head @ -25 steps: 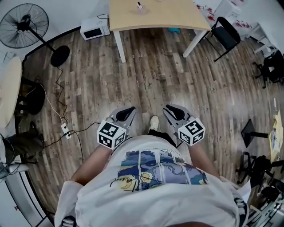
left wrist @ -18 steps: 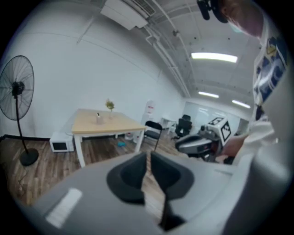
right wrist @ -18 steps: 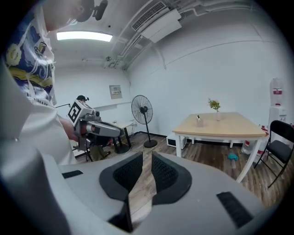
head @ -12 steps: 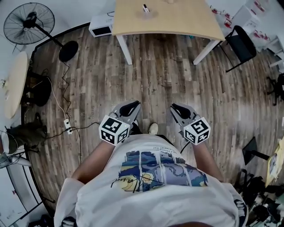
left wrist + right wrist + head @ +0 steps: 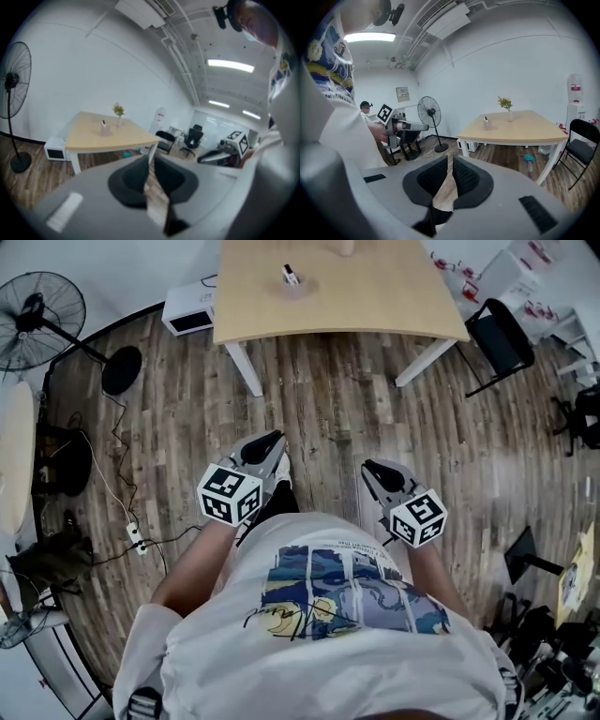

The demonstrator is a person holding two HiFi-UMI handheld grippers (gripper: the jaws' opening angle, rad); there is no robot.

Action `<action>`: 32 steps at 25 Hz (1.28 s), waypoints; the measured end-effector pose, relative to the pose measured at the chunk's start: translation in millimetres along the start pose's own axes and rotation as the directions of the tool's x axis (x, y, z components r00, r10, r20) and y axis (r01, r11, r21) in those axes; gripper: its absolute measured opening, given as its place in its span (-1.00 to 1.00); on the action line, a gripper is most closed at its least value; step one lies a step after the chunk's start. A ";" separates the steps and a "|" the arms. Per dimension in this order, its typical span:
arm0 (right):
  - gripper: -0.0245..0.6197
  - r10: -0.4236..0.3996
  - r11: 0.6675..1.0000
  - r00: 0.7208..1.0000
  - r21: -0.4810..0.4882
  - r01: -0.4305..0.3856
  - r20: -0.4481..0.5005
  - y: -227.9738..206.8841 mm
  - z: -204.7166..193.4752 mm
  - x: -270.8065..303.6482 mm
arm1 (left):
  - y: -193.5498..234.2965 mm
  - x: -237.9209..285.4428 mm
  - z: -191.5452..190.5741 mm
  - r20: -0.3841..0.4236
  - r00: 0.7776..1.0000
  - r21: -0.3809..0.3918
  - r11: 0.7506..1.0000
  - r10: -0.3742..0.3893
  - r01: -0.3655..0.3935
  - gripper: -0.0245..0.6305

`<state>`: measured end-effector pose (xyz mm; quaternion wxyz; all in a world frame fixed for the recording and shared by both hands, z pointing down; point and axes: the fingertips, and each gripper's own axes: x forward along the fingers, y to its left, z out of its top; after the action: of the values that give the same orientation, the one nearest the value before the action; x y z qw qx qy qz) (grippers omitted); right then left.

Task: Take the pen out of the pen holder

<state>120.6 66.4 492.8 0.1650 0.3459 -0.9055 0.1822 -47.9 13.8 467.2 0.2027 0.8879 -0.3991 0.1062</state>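
Wooden plank flooring filled most of the head view, with a pale wooden table [image 5: 375,296] at its far edge, well apart from the person's hands. On that table stood the pen holder [image 5: 292,280], a small cup with the pen [image 5: 290,272] upright inside it, and a little vase of flowers [image 5: 509,114] stood near it.

Both tools were held low in front of the body, pointing towards the table. The left gripper [image 5: 275,439] had its jaws opening, a narrow slot between the pads with only floor showing through. The right gripper [image 5: 369,468] had its pads slightly apart too, and nothing sat between them.

No part of the task looked done: the pen was in its holder and neither tool was anywhere near it.

Several things could go wrong from here. The holder looked small and light, so a pull on the pen at a slant could drag it over or lift it along, unless the 2nd tool steadied it. Jaws this narrowly parted could shove the pen aside instead of straddling it. The vase nearby could be knocked by a wide reach. A cable and power strip [image 5: 134,538] lay on the floor to the left, though off the direct line to the table.
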 end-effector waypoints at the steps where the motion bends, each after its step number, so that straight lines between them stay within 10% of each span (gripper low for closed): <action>1: -0.83 -0.016 1.000 1.000 0.009 0.016 -0.003 -9.0 7.9 9.3 | 15.1 11.1 8.9 -0.001 1.000 0.000 1.000 -0.008 0.008 -0.80; 13: -0.83 -0.061 0.998 0.998 0.016 0.061 -0.001 -73.6 101.8 140.8 | 176.8 127.8 90.8 0.013 0.998 -0.053 0.996 -0.068 0.068 -0.74; 32: -0.83 0.054 0.998 0.996 -0.018 -0.056 -0.067 -271.4 166.2 192.5 | 333.9 326.5 155.5 -0.005 0.986 -0.200 0.965 0.169 -0.167 -0.68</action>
<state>142.2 -304.9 487.1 0.1935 0.3128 -0.9104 0.1892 -79.7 -472.8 534.4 0.2788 0.8266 -0.4828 0.0772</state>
